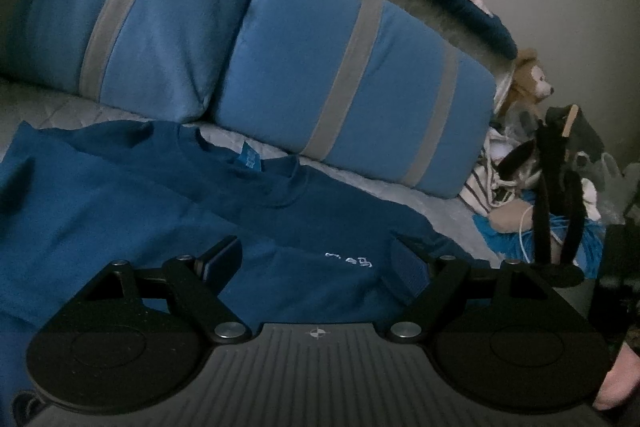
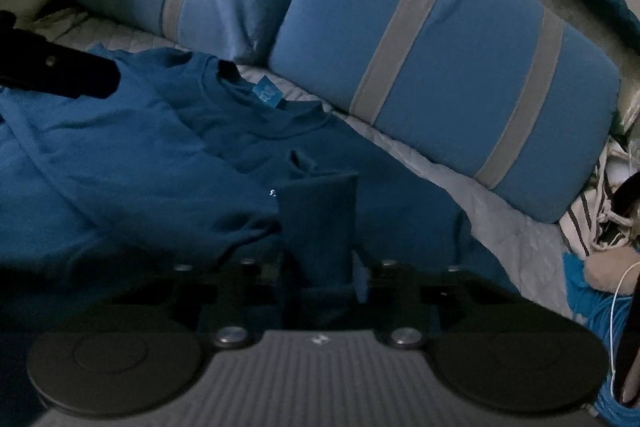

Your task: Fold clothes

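The bed (image 1: 392, 203), covered in a pale quilted sheet, serves as the flat work surface, with two blue grey-striped pillows (image 1: 352, 75) banked along its 12 o'clock edge, which leaves the near area open for folding. The blue T-shirt (image 1: 120, 211) lies there face up, collar (image 1: 248, 163) and neck tag toward the pillows at 12 o'clock, its body running toward 6 o'clock; the cloth is loosely creased, with small white print on the chest. The right gripper (image 2: 320, 227) is clamped on a raised flap of T-shirt fabric, probably a sleeve or side edge, lifted so it can be carried across the body. The left gripper (image 1: 316, 259) hovers over the chest with its fingers (image 1: 224, 255) apart and holding nothing, placed to pin or receive cloth. Clutter and a plush toy (image 1: 528, 83) sit at 3 o'clock, off the work area.
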A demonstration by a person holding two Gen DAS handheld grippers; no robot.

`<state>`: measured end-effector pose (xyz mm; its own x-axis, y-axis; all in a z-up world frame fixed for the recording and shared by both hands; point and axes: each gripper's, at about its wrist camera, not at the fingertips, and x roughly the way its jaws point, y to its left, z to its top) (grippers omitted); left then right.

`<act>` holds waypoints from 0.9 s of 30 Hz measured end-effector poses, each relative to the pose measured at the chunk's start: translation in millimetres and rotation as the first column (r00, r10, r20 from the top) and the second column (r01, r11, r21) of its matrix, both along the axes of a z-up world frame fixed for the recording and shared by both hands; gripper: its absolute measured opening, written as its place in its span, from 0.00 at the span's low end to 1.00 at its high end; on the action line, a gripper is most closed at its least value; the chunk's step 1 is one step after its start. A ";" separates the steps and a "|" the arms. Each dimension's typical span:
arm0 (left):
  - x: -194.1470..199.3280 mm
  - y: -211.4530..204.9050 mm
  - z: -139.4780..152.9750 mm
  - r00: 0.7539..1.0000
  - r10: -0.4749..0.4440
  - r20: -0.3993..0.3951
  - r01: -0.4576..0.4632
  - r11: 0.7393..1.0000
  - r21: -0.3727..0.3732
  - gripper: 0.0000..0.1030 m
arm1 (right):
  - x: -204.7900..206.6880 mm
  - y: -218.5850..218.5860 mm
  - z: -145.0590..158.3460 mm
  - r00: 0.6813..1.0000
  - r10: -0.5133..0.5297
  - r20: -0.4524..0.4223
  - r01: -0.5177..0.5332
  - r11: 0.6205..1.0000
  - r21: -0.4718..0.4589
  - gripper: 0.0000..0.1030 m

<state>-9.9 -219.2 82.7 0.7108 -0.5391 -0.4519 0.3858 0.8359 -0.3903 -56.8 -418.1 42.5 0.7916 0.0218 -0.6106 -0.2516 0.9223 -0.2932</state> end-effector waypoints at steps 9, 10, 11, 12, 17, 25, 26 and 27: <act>14.5 -5.5 25.7 0.994 -0.039 -0.106 0.031 0.996 -0.079 0.80 | -27.1 1.4 14.5 0.989 0.054 0.137 -0.049 0.998 -0.045 0.14; 18.6 -8.7 30.7 0.991 -0.053 -0.126 0.043 0.995 -0.087 0.80 | -30.5 2.0 16.1 0.986 0.062 0.152 -0.054 0.997 -0.055 0.14; 23.6 -11.3 34.2 0.986 -0.072 -0.150 0.057 0.993 -0.106 0.80 | -33.9 2.7 17.6 0.983 0.070 0.167 -0.060 0.996 -0.066 0.14; 28.7 -13.8 37.1 0.980 -0.093 -0.175 0.071 0.989 -0.127 0.80 | -37.2 3.4 19.2 0.980 0.078 0.183 -0.065 0.995 -0.076 0.14; 54.8 -27.4 28.5 0.921 -0.181 -0.346 0.087 0.959 -0.271 0.80 | -49.5 8.1 25.0 0.961 0.113 0.251 -0.081 0.988 -0.135 0.13; 83.0 -54.0 -22.8 0.777 -0.299 -0.553 0.010 0.886 -0.465 0.79 | -65.8 19.5 19.4 0.928 0.194 0.318 -0.113 0.960 -0.256 0.13; 84.7 -55.6 -27.0 0.766 -0.313 -0.561 0.001 0.874 -0.486 0.79 | -68.1 20.7 18.0 0.924 0.206 0.323 -0.118 0.955 -0.272 0.13; 86.4 -56.9 -30.5 0.756 -0.327 -0.568 -0.007 0.863 -0.506 0.76 | -70.5 21.9 16.6 0.919 0.218 0.329 -0.122 0.950 -0.288 0.13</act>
